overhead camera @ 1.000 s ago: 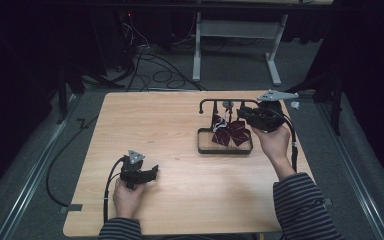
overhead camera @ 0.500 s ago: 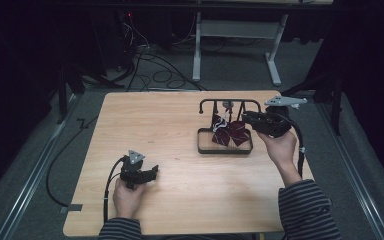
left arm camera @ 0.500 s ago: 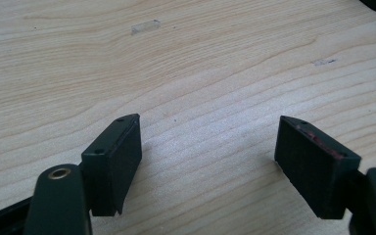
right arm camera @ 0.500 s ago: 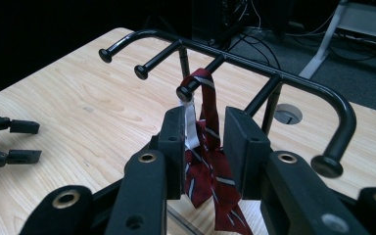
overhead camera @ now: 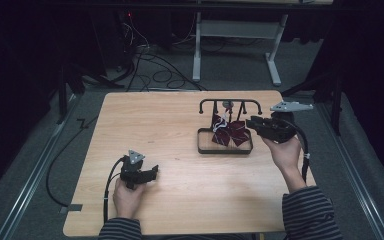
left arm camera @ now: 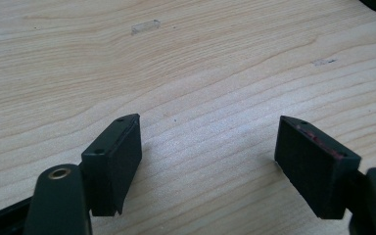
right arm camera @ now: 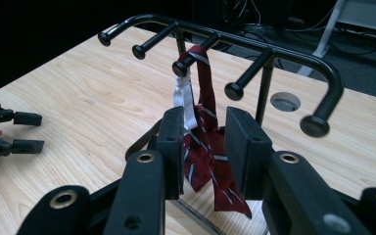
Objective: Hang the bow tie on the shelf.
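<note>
Right gripper view looks along the right gripper (right arm camera: 203,147), its jaws part-way apart and just now widening, with the dark red striped tie (right arm camera: 206,147) seen between them. The pads do not look pressed on the cloth, so I take this as the letting-go step: the tie hangs by its white strap from a middle peg of the black rack (right arm camera: 254,46) straight ahead of the jaws, its tail dropping toward the rack's base.

From the high view, the same gripper (overhead camera: 252,122) sits just beside the rack (overhead camera: 230,102), with the tie (overhead camera: 230,132) bunched over the tray at its foot. Next, I'd guess, it must back straight off without snagging the cloth or dragging the strap from the peg.

Left gripper (left arm camera: 208,156) rests low over bare table (left arm camera: 186,63), jaws wide apart with nothing between them, well away from the rack.

Hard to judge: whether the near pad brushes the tie, and how securely the strap sits on the peg. The tie's lower end is hidden behind the jaws.
</note>
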The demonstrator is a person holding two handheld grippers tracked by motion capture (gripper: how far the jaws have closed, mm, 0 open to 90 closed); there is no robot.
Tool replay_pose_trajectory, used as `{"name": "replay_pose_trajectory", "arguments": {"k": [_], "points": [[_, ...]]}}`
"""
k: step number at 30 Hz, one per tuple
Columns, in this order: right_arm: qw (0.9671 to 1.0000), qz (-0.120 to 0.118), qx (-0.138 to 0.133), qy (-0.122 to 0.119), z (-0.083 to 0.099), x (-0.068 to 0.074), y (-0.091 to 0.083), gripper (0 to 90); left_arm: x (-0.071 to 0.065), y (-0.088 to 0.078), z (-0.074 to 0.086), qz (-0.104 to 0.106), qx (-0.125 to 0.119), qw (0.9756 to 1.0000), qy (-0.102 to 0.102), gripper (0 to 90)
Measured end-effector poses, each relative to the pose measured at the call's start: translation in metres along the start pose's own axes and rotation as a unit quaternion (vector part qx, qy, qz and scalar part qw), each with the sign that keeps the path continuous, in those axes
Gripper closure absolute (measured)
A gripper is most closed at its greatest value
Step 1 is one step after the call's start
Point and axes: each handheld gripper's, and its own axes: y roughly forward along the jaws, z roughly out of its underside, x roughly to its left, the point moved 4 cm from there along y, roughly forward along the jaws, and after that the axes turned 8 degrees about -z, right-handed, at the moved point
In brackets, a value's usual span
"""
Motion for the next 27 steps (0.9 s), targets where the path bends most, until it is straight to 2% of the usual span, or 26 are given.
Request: {"name": "replay_pose_trajectory", "arguments": {"k": [10,27], "points": [[0.9999,0.003,-0.003,0.014,0.012,-0.008,-0.010,70.3,0.000,0.000,0.000,-0.001,0.000,1.0000,0.000,26.2],[0.9995,0.005,-0.008,0.029,0.031,-0.011,-0.020,69.8,0.000,0.000,0.000,-0.002,-0.001,1.0000,0.001,26.2]]}}
